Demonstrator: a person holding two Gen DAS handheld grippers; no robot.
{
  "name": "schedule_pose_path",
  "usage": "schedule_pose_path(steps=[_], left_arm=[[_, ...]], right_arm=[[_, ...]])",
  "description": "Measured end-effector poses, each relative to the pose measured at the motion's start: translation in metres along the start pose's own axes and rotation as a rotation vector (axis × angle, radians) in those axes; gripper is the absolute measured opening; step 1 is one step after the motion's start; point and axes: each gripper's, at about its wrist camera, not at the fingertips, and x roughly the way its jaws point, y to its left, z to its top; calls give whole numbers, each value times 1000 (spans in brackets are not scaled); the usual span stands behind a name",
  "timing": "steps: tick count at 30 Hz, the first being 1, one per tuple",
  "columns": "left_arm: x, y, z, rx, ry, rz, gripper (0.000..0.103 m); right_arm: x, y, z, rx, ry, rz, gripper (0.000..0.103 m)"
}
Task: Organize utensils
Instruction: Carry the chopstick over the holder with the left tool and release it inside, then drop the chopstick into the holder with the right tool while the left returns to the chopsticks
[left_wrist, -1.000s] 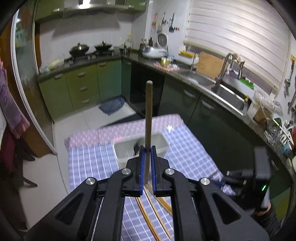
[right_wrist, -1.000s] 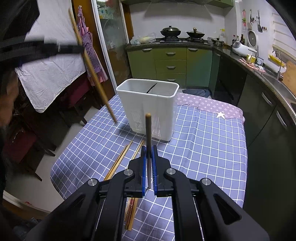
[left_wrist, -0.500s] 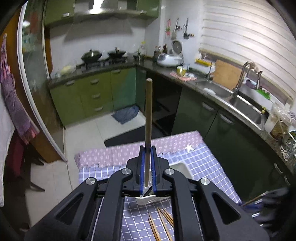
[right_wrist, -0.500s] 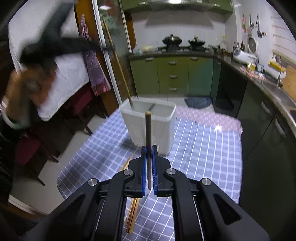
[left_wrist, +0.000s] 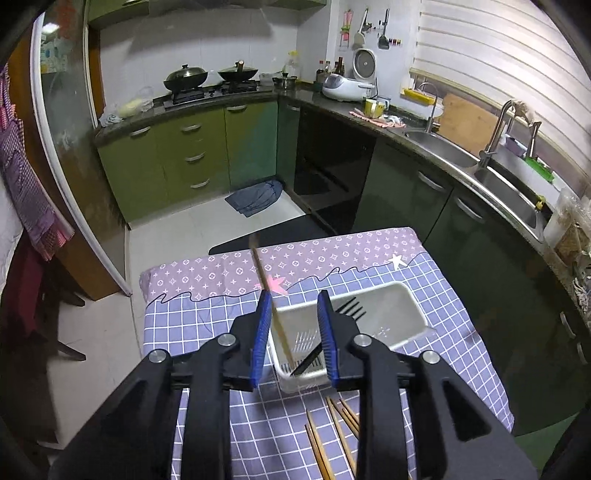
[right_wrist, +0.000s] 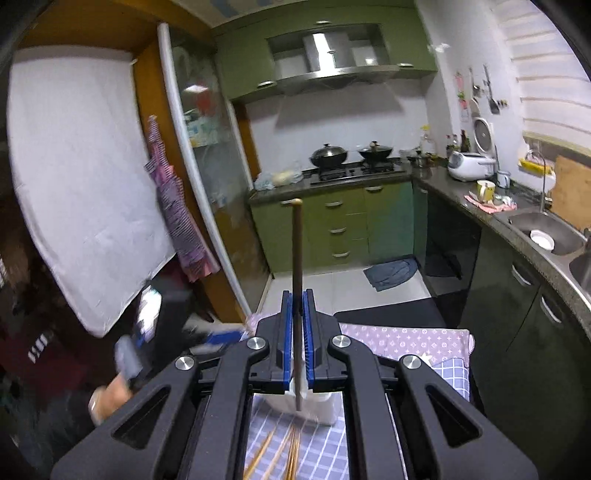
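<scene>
One chopstick (left_wrist: 275, 314) slants into the white basket (left_wrist: 402, 325) between the spread left gripper (left_wrist: 293, 332); above that basket, the right gripper (right_wrist: 298, 347) pinches another chopstick (right_wrist: 296, 258).

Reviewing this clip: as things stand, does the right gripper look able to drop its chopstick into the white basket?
Probably yes. The right gripper is shut on a chopstick whose lower tip hangs just above the white basket. The basket's mouth is hidden there, so alignment is uncertain.
</scene>
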Motion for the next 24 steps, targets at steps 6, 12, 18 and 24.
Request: schedule_pose_path(steps=[6, 12, 18, 24], left_arm=[[-28, 5, -21, 7, -15, -28, 33], [-42, 4, -47, 14, 21, -61, 33], [-39, 1, -71, 11, 79, -81, 40], [-24, -7, -91, 23, 159, -69, 40]], right_arm=[[56, -13, -2, 34, 51, -45, 7], [104, -15, -37, 29, 148, -85, 7], [130, -12, -62, 0, 226, -96, 7], [90, -8, -57, -10, 164, -66, 14]])
